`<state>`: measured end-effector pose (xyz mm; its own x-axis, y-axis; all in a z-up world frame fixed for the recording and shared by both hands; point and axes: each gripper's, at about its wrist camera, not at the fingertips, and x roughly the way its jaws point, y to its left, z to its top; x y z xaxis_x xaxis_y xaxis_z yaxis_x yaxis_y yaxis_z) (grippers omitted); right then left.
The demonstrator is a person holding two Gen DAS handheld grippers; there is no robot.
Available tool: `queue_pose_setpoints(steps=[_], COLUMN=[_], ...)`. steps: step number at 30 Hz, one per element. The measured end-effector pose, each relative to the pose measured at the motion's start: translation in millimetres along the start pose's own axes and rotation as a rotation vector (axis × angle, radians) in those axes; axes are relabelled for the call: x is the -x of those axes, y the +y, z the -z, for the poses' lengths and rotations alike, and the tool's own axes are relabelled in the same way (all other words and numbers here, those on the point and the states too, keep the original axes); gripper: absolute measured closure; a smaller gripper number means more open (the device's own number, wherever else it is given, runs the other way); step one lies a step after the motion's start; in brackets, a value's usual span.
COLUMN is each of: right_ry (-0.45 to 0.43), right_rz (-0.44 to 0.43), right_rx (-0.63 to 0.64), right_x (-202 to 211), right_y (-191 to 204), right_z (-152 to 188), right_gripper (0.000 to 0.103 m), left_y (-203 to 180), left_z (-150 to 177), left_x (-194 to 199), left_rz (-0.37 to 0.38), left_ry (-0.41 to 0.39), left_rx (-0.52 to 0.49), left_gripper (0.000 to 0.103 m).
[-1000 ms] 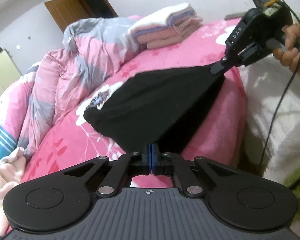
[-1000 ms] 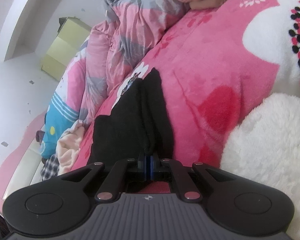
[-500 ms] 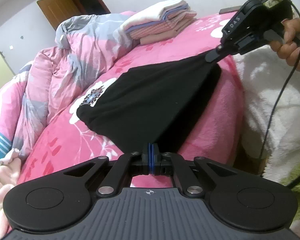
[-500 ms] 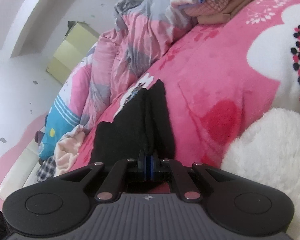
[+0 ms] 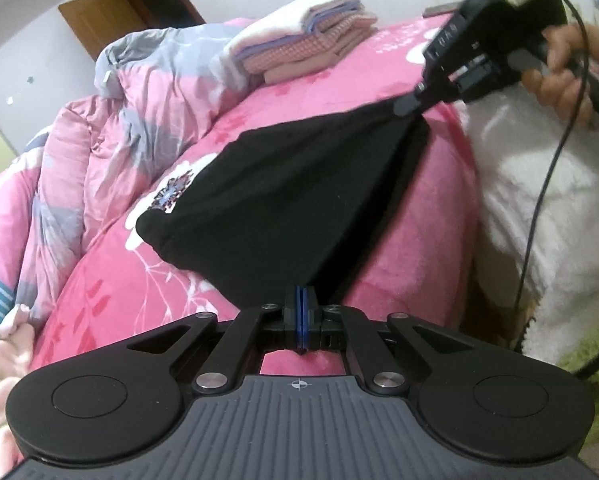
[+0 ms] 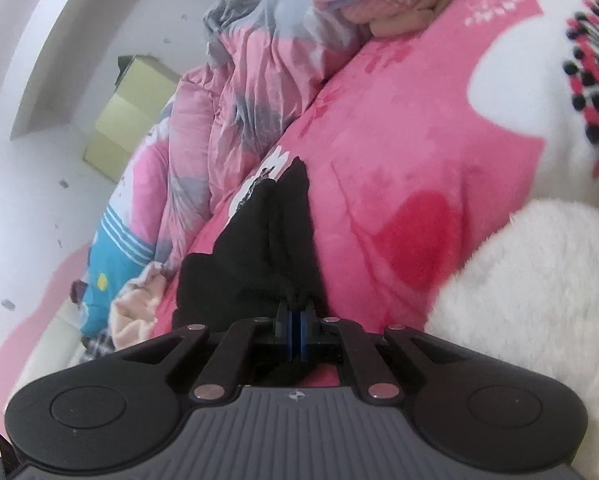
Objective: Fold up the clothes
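We hold the black garment [image 5: 299, 200] stretched between both tools, its far end lying on the pink bed cover [image 5: 379, 76] and its near edge lifted. The left gripper [image 5: 300, 312] is pinched tight on one near corner, blue pads pressed together with cloth between them. The right gripper [image 5: 409, 105] is likewise clamped on the other corner, where the fabric gathers into a bunched point; in its own view [image 6: 295, 320] we see the pads closed on a wad of dark cloth.

We judge the garment light and thoroughly limp: it sags between the two holds and fans out from each pinch in soft creases, with no stiffness of its own. It looks like a knit, not slippery, so a pinch on a hem or corner should keep it, though a small bite could let a single layer slide out. Corners and edges are the sensible places to take it; a hold in the middle would only bunch it.

Much is hard to make out. The cloth is so dark that seams, sleeves or layers do not show, and we cannot tell what kind of garment it is or how many times it is already doubled. Its near edge is hidden behind the left tool's body. A stack of folded clothes [image 5: 303, 36] sits further up the bed, beside a rumpled quilt [image 5: 139, 120].
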<state>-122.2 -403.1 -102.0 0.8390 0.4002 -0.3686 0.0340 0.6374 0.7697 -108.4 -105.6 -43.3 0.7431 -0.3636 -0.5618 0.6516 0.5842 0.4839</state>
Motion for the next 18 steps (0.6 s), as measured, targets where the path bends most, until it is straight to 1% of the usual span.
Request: queue_pose_setpoints(steps=[4,9,12,15,18], right_ry=[-0.003,0.017,0.021,0.041,0.061], right_rz=[-0.005,-0.002,0.011,0.022,0.032], right_rx=[0.034,0.008,0.037,0.032,0.028], right_x=[2,2,1,-4,-3], right_y=[8,4,8,4,5], right_z=[-1,2,4,5,2], right_gripper=[0.1,0.1,0.1,0.1,0.097], left_y=[-1,-1,2,1,0], left_z=[3,6,8,11,15], left_x=[1,2,0,-3,-6], left_rz=[0.007,0.002,0.014,0.032,0.053], left_ry=[0.01,0.011,0.015,0.03,0.045], left_rx=[-0.005,-0.021,-0.002,0.005,0.016], left_gripper=[0.103,0.103,0.103,0.103,0.101])
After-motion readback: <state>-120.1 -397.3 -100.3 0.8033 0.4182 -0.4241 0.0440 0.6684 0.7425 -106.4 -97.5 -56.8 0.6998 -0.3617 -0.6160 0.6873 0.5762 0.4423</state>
